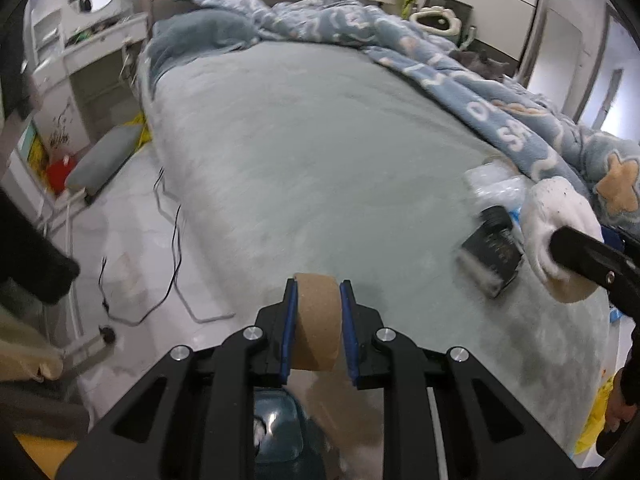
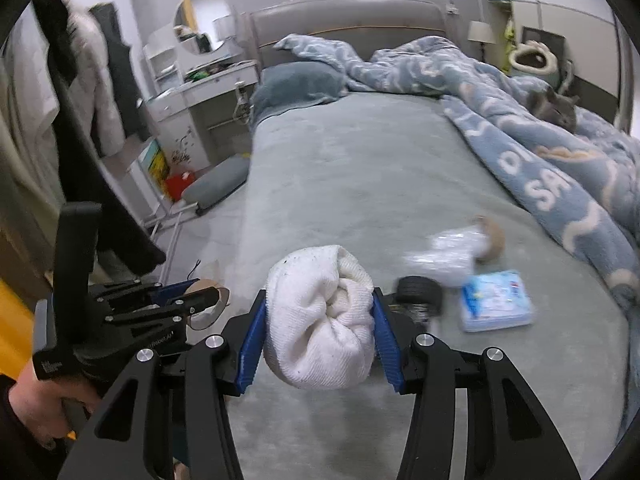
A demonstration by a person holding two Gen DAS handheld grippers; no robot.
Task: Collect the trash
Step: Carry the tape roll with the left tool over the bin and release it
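My left gripper (image 1: 318, 286) is shut on a brown cardboard tape ring (image 1: 316, 320), held over the near left edge of the bed (image 1: 320, 160). My right gripper (image 2: 319, 294) is shut on a rolled white cloth (image 2: 320, 320) above the bed's near end. In the right wrist view the left gripper (image 2: 204, 290) shows at the left with the ring. On the sheet lie a clear plastic bag (image 2: 448, 256), a brown cardboard roll (image 2: 492, 240), a small black object (image 2: 420, 292) and a blue-white tissue pack (image 2: 496, 300).
A blue patterned duvet (image 2: 540, 168) covers the bed's right side, with a grey cat (image 2: 556, 108) on it. A dark teal container (image 1: 276, 432) sits below the left gripper. Cables (image 1: 172, 248) and a grey cushioned stool (image 1: 104, 160) are on the floor at left.
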